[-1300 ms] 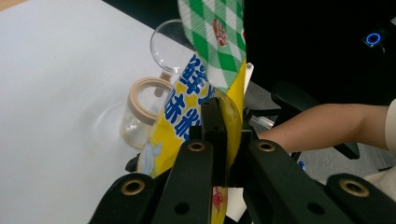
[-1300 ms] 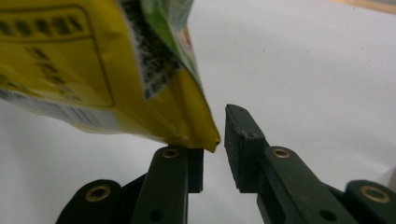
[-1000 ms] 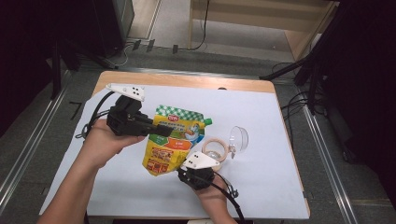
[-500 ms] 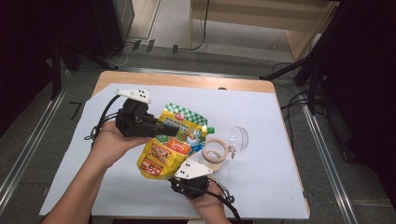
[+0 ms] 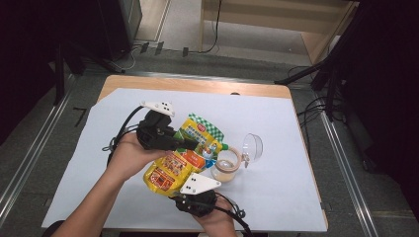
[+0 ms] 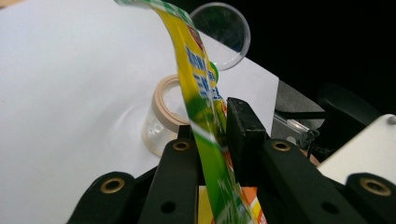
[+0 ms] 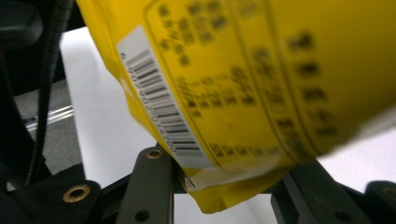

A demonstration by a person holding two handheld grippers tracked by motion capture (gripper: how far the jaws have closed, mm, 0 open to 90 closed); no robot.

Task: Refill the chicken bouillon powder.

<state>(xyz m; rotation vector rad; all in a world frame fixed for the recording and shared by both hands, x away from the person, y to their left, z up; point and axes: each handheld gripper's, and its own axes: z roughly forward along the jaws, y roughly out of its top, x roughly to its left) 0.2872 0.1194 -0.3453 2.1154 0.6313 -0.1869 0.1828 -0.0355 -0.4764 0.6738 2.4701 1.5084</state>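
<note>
High view. A yellow and green printed plastic refill pouch (image 5: 185,155) is held off the table between 2 tools. The left gripper (image 5: 190,143) is clamped on the pouch's upper side edge; the right gripper (image 5: 184,195) takes its lower corner from below. Just ahead of both tools stands a small clear jar with a tan rim (image 5: 226,167), its clear round lid (image 5: 252,147) lying just beyond it. The pouch's spout end points toward the jar mouth, so the step in hand is judged to be tilting the pouch to pour.

Left gripper view. The 2 black jaws are closed on the thin edge of the pouch (image 6: 205,116), which rises between them. The jar (image 6: 161,119) sits ahead and to the jaws' left, the lid (image 6: 222,32) farther on.

Right gripper view. The pouch's yellow bottom seam (image 7: 224,179) with its barcode lies between the jaws; whether they press it cannot be told.

Next move: raise the lower corner, keeping the spout over the jar mouth.

Surroundings. A white sheet (image 5: 276,118) covers a wooden table (image 5: 197,85); cables cross a grey floor (image 5: 183,29) behind.
</note>
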